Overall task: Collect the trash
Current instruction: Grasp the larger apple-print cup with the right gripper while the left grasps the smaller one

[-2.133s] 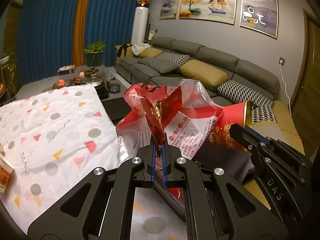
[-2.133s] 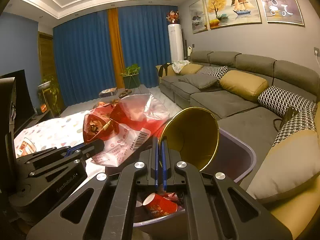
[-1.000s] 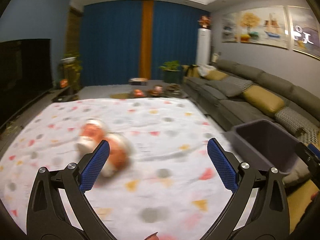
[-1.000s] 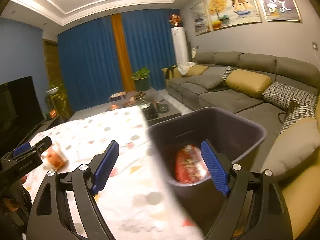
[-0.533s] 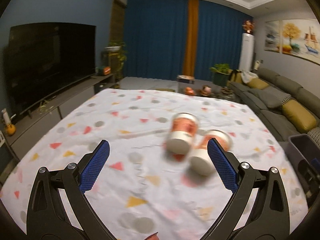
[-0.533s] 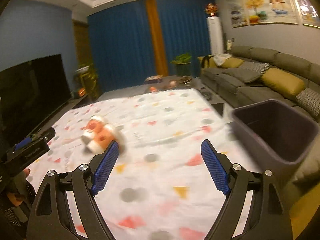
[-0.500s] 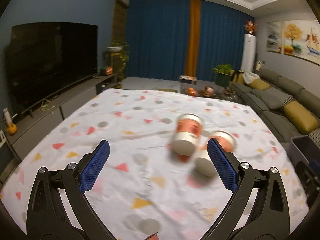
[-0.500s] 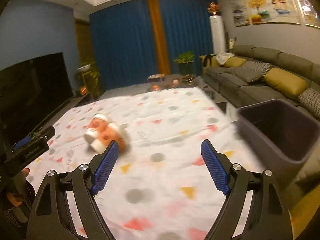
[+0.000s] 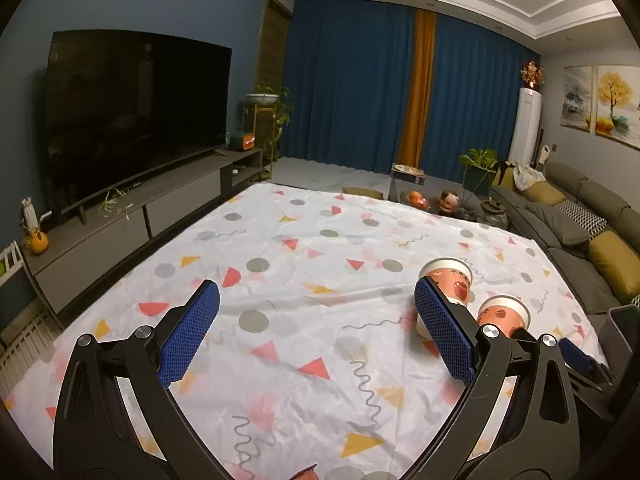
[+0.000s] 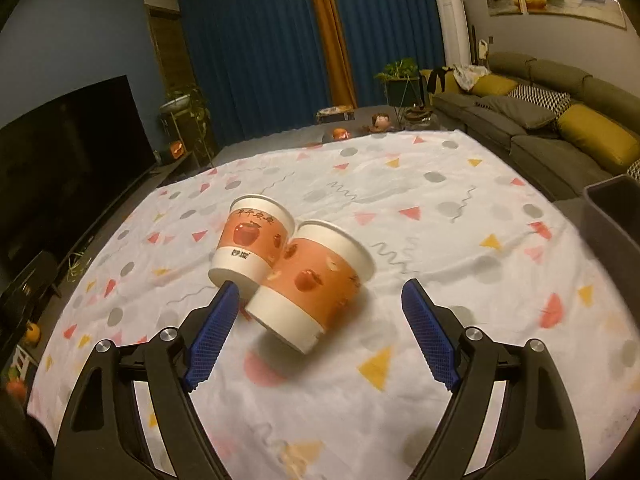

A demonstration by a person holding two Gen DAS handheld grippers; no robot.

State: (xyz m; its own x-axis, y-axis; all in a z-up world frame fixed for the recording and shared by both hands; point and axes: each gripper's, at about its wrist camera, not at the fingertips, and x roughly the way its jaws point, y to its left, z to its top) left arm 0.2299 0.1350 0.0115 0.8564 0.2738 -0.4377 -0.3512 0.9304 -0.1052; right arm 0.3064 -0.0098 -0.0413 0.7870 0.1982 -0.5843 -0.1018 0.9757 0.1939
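Hovering wide open and empty, my right claw (image 10: 316, 316) faces two orange apple-print paper cups (image 10: 310, 280) lying on their sides and touching each other on the patterned cloth of the counter (image 10: 440, 184), the nearer cup between its blue pads. My left claw (image 9: 316, 336) is spread wide too, holding nothing, the cups (image 9: 452, 280) just beyond its right pad. A dark bin (image 10: 616, 216) stands at the counter's right edge.
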